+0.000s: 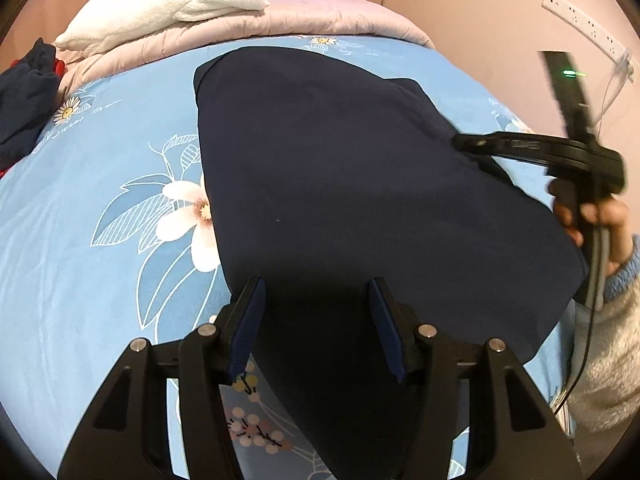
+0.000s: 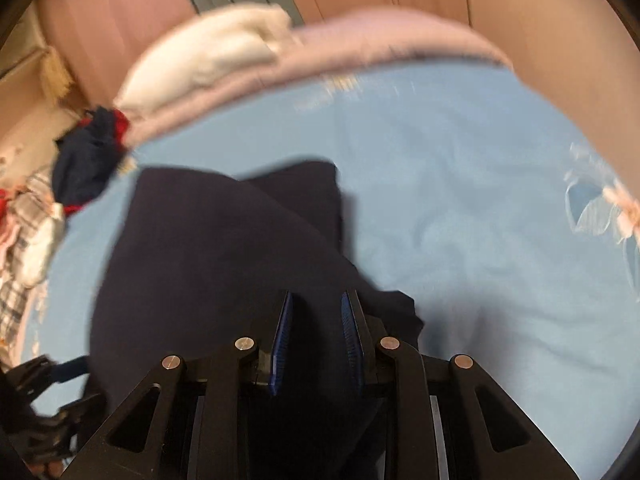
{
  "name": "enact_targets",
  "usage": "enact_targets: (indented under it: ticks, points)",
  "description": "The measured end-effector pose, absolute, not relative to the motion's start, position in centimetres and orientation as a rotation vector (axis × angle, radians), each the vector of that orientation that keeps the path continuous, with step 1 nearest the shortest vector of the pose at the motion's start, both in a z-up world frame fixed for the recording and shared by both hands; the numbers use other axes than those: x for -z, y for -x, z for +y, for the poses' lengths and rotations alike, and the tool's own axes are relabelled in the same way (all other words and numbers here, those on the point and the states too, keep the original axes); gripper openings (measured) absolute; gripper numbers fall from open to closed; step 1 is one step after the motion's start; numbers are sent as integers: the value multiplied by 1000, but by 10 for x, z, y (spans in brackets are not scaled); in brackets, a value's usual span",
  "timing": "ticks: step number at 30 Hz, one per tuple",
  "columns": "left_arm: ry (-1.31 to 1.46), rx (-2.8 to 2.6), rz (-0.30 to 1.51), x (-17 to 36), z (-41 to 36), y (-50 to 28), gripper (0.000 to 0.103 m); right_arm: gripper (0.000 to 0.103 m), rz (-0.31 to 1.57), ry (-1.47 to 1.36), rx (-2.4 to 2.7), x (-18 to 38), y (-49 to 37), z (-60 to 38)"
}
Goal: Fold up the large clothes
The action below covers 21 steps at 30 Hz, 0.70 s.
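While my left gripper point(image 1: 316, 292) hovers wide open over one navy garment point(image 1: 360, 184) on the bed point(image 1: 100, 240), I hold off.
Right gripper point(image 2: 316, 304) is half-open, empty, above the folded edge; I'd pinch both layers, then carry across level. One white towel point(image 1: 168, 4), one pink quilt point(image 1: 320, 12).

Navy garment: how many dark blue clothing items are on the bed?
2. The navy garment lies spread mid-bed under both grippers; a crumpled navy-and-red bundle sits at the far left edge. Others may be hidden.
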<state>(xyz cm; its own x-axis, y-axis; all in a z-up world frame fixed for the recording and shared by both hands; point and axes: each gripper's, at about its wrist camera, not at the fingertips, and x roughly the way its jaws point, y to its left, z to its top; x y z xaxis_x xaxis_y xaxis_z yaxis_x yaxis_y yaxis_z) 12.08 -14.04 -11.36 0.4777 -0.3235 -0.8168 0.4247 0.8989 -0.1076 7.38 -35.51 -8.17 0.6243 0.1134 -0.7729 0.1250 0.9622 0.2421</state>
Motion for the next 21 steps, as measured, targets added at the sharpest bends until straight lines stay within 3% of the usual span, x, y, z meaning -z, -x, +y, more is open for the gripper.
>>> enact_targets:
  ticks: [7,16,21]
  points:
    - [-124,458,978,116,-140,-121,54,25,892,-339,7,87,-69,-361]
    - [-117,456,984,115,-138,-122,54,25,692,-217,-26,30,-1,-339]
    - [-114,454,985,115,-138,-121,54,26,666,-176,-117,26,38,-316]
